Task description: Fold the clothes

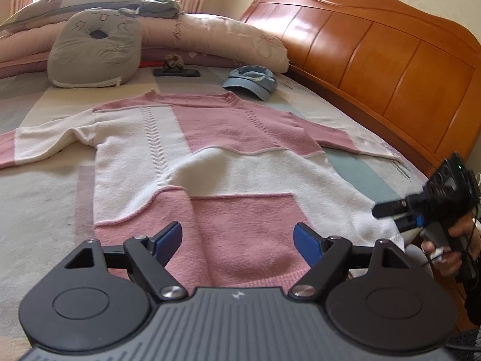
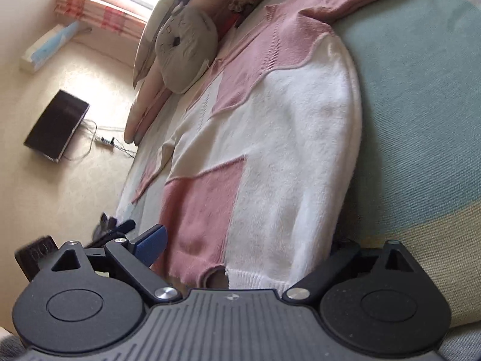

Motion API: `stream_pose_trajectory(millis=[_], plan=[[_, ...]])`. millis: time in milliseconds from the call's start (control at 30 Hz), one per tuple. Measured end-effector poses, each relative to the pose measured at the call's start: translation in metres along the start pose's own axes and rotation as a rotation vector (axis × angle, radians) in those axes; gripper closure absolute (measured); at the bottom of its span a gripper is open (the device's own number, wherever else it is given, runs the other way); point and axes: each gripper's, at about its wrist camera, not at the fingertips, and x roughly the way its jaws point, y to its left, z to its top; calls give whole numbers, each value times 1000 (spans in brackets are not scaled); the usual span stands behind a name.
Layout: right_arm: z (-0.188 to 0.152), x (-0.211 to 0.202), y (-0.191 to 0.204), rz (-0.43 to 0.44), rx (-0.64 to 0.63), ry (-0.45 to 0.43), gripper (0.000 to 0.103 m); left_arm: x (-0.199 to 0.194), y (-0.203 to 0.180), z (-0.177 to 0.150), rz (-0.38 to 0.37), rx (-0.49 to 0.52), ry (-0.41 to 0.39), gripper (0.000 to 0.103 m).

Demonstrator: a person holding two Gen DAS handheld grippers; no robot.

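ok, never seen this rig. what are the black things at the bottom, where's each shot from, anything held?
No robot: a person carries a handheld two-finger gripper in each hand, with a fisheye camera looking along its fingers. The left camera shows the left gripper open over the hem of a pink and white sweater spread flat on the bed; the right gripper and the hand holding it appear at that picture's right edge. The right camera, tilted, shows its own gripper open at the sweater's hem. Nothing is held. A grey cushion and a blue cap lie beyond.
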Motion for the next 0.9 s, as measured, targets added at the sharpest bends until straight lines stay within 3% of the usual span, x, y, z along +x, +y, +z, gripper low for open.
stream_pose_trajectory(millis=[67,133,167,200,267,333,533,667,800,900], plan=[[1,2,0,-23,-2,-1,10,1,4,0,13,-15,2,22],[5,4,-2,-54,10,0,25,0,5,0,20,-20,-1,22],[6,2,-8,-62,29,0,40,0,6,0,19,-20,-3,22],[6,0,-13,-70,50,-1,64,0,6,0,20,-20,-3,22],[7,-4,-25,-86,92,-2,96,0,7,-1,24,-21,-1,22],[7,-9,-36,-102,133,-3,96,0,8,-1,33,-19,2,22],[9,-23,-26,-185,68,-34,97,-2,12,-2,50,-13,11,22],[11,-29,-29,-194,57,-4,94,-2,17,-3,64,-27,15,22],[7,-41,-7,-324,-33,-43,65,-5,18,-2,79,3,28,22],[3,-51,17,-463,-143,-92,45,-5,13,-2,103,87,60,22]])
